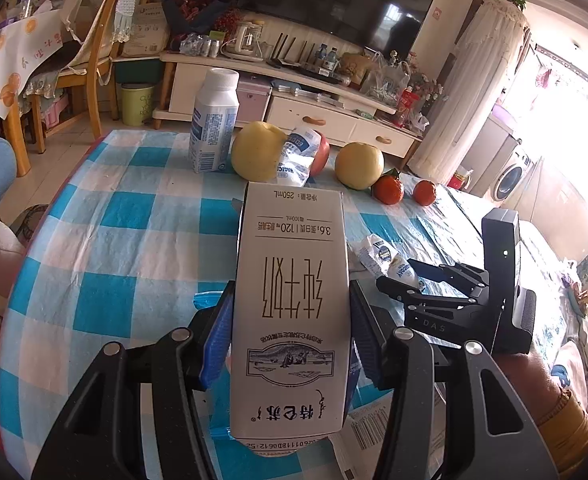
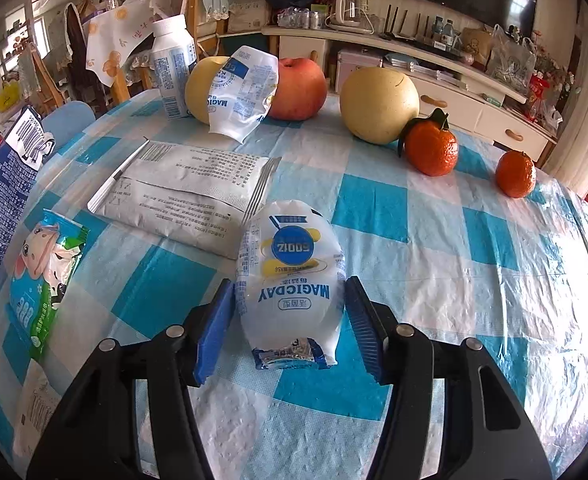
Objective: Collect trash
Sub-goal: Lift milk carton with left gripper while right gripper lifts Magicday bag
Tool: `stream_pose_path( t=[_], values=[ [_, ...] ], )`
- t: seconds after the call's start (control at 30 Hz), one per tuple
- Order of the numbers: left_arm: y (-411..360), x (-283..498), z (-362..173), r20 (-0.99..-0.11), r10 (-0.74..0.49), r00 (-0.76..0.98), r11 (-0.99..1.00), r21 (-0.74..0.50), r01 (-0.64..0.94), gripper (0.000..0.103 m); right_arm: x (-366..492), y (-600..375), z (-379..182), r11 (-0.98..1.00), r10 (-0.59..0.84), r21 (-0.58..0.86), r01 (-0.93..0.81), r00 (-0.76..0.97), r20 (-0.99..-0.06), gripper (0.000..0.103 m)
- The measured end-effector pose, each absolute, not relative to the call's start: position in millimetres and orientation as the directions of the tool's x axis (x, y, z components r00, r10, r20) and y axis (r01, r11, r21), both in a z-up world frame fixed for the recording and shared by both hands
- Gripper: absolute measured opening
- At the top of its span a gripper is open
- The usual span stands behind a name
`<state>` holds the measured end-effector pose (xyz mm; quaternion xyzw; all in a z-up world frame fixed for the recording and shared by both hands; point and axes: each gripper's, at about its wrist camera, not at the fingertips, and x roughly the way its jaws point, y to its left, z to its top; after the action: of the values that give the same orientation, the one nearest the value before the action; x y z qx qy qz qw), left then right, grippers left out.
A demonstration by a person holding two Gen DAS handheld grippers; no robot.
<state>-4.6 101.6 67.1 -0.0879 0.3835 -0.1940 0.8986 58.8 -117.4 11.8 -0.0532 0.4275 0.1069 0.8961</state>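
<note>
The white yoghurt pouch (image 2: pixel 290 280) lies on the checked bench (image 2: pixel 433 280) between the fingers of the right gripper (image 2: pixel 290 328). The jaws stand apart: the blue pad at 9 o'clock seems just to touch the pouch's edge, the pad at 3 o'clock is a little clear of it. The pouch looks soft, light and probably slick, with a torn foil end at 6 o'clock; a squeeze across its plump middle, not the limp torn end, seems the safest hold, and too hard a pinch may crumple it or let it slip out.

The left gripper (image 1: pixel 290 332) is clamped on a milk carton (image 1: pixel 290 308), stiff-walled and likely empty, so light.

Beyond the pouch at 11 o'clock lies a flat grey sachet (image 2: pixel 186 192); at 9 o'clock a green cow-print wrapper (image 2: pixel 46 276). A second crumpled pouch (image 2: pixel 242 92) leans on the fruit at 12 o'clock, beside a white bottle (image 2: pixel 174 68).
</note>
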Motion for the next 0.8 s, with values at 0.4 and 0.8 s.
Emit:
stream_pose_path(
  t=[0.4,0.8],
  values=[
    [124.7,-14.5,74.7,-0.631,-0.399,0.665,0.916,-0.313,0.253,0.055,36.6,-119.6,32.5,0.981,0.153,0.029,-0.193,0.672,-0.725,0.057],
    [167.4,-23.7,91.1,-0.599,-0.305,0.741,0.946,-0.283,0.16,0.055,10.5,-82.2,71.5,0.967,0.235,0.083,-0.242,0.711,-0.663,0.057]
  ],
)
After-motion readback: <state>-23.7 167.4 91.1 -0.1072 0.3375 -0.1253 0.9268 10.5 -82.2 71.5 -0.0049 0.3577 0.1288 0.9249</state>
